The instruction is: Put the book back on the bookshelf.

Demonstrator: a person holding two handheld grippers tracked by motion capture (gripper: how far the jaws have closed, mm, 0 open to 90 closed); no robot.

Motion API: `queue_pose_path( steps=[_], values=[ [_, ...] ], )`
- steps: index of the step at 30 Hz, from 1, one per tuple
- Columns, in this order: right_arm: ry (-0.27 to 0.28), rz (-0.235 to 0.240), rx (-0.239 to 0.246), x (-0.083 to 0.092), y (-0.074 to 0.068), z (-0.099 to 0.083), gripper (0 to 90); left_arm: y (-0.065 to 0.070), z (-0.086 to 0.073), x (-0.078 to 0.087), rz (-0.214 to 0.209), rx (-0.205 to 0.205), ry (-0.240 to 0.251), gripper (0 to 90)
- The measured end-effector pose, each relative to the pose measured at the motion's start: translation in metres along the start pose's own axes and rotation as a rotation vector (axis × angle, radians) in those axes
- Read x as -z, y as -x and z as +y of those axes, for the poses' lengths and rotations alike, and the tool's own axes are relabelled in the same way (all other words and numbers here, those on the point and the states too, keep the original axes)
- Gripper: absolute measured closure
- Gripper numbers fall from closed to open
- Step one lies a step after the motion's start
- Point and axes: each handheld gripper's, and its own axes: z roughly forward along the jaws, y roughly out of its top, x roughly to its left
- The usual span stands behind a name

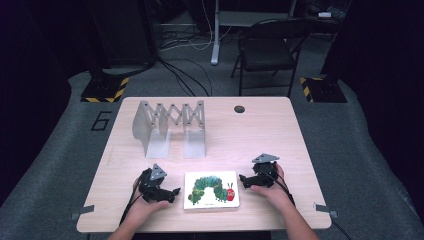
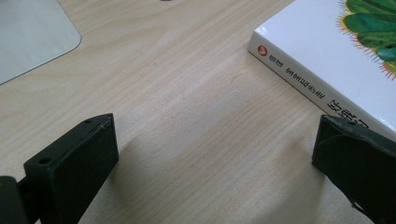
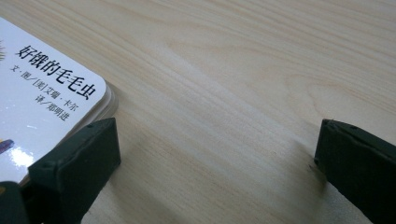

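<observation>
Between spread left claw (image 1: 176, 190) and spread right claw (image 1: 242, 177): flat white caterpillar book (image 1: 211, 189).

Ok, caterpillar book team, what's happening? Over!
Left gripper open, empty, left of the book. Right gripper open, empty, at its right edge. Book flat on the table, untouched. Metal rack stands farther back, out of the way.

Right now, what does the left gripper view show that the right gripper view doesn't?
Left gripper view: the book's spine with its red logo, green cover art, and a corner of the metal rack's base plate. Right gripper view: the book's rounded corner with the printed black title. Both share open tongs over bare wooden table, with the book beside one jaw.
</observation>
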Motion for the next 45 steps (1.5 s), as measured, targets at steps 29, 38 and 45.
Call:
queue_pose_path(
  steps=[29, 38, 45],
  values=[
    [-0.004, 0.005, 0.013, 0.0005, 0.0011, -0.0005, 0.0, 0.0000, 0.0001, 0.0001, -0.001, 0.000, -0.002, 0.2],
    [-0.003, 0.007, 0.011, 0.0005, 0.0010, -0.0007, 0.0, 0.0006, 0.0004, 0.0015, 0.003, 0.001, -0.014, 0.4],
    [0.000, 0.004, 0.021, 0.0008, 0.0021, -0.0006, 0.9, 0.0015, 0.0005, 0.0018, 0.016, 0.001, -0.015, 0.5]
  ],
)
